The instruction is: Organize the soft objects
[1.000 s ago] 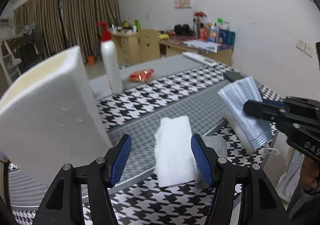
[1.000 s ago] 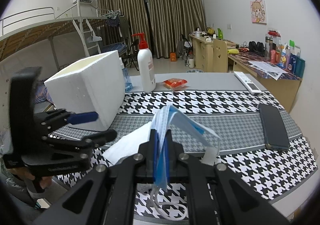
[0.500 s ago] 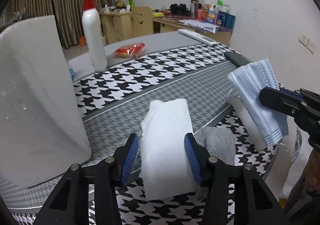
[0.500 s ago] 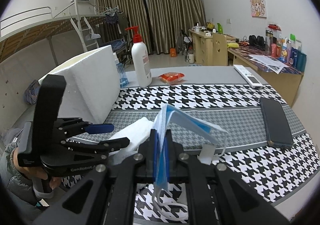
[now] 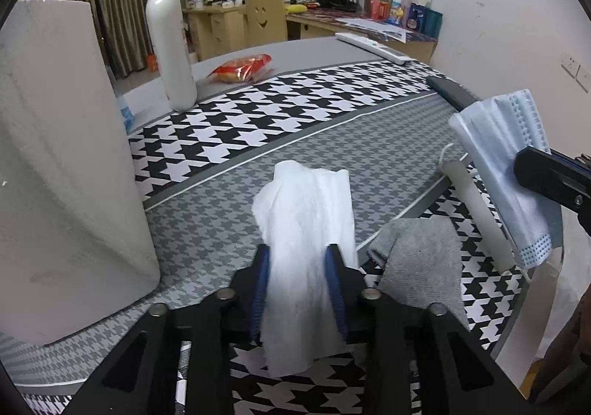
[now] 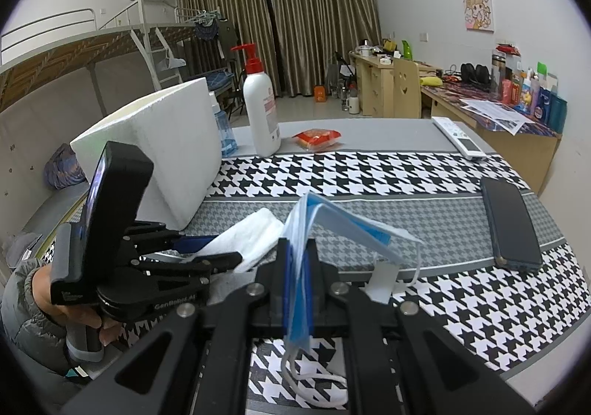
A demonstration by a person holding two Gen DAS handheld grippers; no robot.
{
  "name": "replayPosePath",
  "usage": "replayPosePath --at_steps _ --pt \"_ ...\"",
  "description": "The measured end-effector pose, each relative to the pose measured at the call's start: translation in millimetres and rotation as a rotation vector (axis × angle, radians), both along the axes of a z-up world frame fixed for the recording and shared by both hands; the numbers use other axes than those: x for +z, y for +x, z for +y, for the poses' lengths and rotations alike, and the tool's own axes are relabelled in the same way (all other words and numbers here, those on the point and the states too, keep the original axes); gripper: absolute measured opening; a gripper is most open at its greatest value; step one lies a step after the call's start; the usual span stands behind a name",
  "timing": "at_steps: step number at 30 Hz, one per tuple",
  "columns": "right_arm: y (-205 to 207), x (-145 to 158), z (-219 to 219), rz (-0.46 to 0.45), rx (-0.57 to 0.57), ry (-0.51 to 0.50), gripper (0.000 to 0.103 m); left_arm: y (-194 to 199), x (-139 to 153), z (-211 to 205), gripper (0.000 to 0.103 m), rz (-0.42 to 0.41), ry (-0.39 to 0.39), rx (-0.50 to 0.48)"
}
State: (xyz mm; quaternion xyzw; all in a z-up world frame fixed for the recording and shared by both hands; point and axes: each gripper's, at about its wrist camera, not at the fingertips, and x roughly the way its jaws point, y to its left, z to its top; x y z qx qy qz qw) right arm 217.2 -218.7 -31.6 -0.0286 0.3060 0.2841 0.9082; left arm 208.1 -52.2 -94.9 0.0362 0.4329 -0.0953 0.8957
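Note:
A white tissue (image 5: 306, 215) lies on the grey houndstooth tablecloth, bunched up between the blue pads of my left gripper (image 5: 298, 252). Its jaws are closing and the pads press the tissue's sides. In the right wrist view the left gripper (image 6: 218, 252) sits low at the left, with the tissue (image 6: 251, 235) sticking out of its front. My right gripper (image 6: 297, 248) is shut on a folded blue face mask (image 6: 332, 219), held above the table with an ear loop dangling. The mask (image 5: 502, 163) hangs at the right of the left wrist view. A grey cloth (image 5: 417, 259) lies right of the tissue.
A white foam box (image 5: 62, 156) stands close on the left. A pump bottle (image 5: 170, 45) and a red snack packet (image 5: 243, 67) sit further back. A white cylinder (image 5: 476, 208) lies near the table's edge. A dark phone (image 6: 511, 226) and a remote (image 6: 458, 138) lie at the right.
My left gripper came down over the white tissue and its jaws narrowed from wide apart until the pads squeezed it. The right gripper held the mask still.

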Motion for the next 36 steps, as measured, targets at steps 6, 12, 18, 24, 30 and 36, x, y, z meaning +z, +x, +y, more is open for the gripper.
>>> replayPosePath --at_steps 6,12,18,24,30,36 --pt "-1 2 1 -0.007 0.003 0.000 0.009 -3 6 6 0.007 -0.014 -0.027 0.009" --pt "-4 6 2 -0.025 0.007 0.003 0.009 -17 31 10 0.007 -0.099 -0.040 0.013" --pt "-8 11 6 -0.042 0.012 0.002 0.009 -29 47 11 0.007 -0.155 -0.028 0.014" --pt "-7 16 10 -0.059 0.013 -0.004 0.009 -35 58 17 0.007 -0.191 -0.034 0.025" --pt "-7 25 17 -0.086 0.014 -0.001 0.009 -46 77 22 0.007 -0.253 -0.040 0.028" --pt "-9 35 26 -0.106 0.023 0.001 0.009 -52 93 30 0.007 -0.303 -0.049 0.037"
